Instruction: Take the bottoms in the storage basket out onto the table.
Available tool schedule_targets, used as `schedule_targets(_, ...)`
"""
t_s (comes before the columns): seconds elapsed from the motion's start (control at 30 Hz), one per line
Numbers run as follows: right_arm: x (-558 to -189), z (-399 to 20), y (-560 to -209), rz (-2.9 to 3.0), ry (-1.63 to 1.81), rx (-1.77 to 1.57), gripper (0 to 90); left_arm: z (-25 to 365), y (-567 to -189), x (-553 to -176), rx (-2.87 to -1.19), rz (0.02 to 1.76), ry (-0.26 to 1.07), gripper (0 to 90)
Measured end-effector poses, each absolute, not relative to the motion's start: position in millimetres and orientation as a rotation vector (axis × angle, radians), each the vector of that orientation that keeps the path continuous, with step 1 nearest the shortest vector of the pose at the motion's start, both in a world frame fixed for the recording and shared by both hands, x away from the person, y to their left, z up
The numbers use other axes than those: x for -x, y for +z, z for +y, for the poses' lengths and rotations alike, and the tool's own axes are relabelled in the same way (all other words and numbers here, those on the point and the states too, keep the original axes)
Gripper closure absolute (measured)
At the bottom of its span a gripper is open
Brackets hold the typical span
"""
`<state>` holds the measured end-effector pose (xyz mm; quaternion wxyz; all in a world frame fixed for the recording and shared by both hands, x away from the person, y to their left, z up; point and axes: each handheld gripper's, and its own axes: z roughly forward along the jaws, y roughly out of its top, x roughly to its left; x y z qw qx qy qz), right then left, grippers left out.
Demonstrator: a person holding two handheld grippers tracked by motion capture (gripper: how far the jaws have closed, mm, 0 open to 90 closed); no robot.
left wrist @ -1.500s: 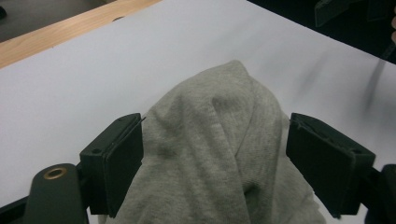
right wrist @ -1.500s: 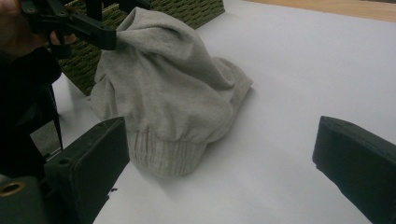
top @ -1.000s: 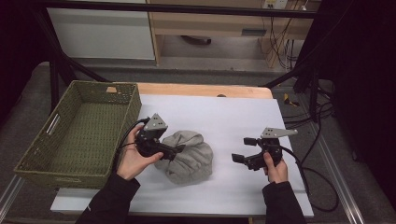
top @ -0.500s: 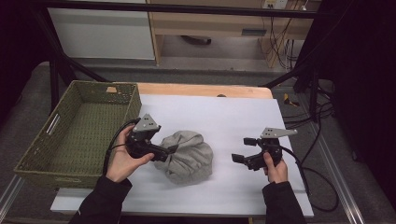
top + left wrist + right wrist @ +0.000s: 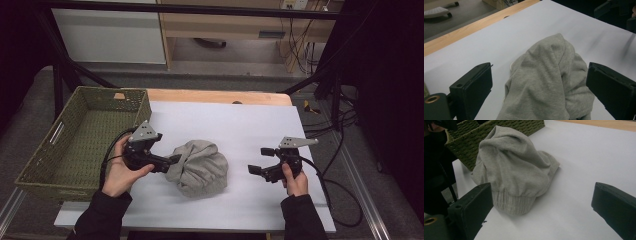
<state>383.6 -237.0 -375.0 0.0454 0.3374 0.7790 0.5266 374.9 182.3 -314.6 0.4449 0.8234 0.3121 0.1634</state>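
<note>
White paper covers the table (image 5: 260,125), whose wooden far edge shows beyond the sheet. Nearest the person, the left hand (image 5: 119,172) and right hand (image 5: 295,181) come in from the bottom, each holding a gripper. A crumpled grey sweatshirt (image 5: 200,167) lies on the paper between them, its ribbed hem turned toward the right side. The left gripper (image 5: 172,160) sits at the sweatshirt's left edge; in the left gripper view its jaws stand spread wide with a raised fold of the cloth between them, neither pad pressing it. The right gripper (image 5: 261,160) is well apart from the sweatshirt, on its right, jaws likewise spread and holding nothing. Left of the sweatshirt, past the left hand, a green woven basket (image 5: 47,165) rests at the table's left side. Farther off, beyond the table, stand a pale cabinet (image 5: 110,35) and a wooden shelf (image 5: 240,22), with cables (image 5: 345,117) trailing on the floor to the right.
</note>
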Motion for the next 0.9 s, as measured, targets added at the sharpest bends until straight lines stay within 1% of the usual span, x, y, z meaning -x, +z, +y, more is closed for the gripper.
schedule_targets(0.37,-384,-237,-375,2.378,1.608,-1.029,4.0,202,-316,-373,-2.020,0.807,0.423,6.8)
schedule_targets(0.9,-384,-238,-374,2.380,1.609,-1.025,4.0,219,-318,-369,-2.014,0.827,0.440,6.7)
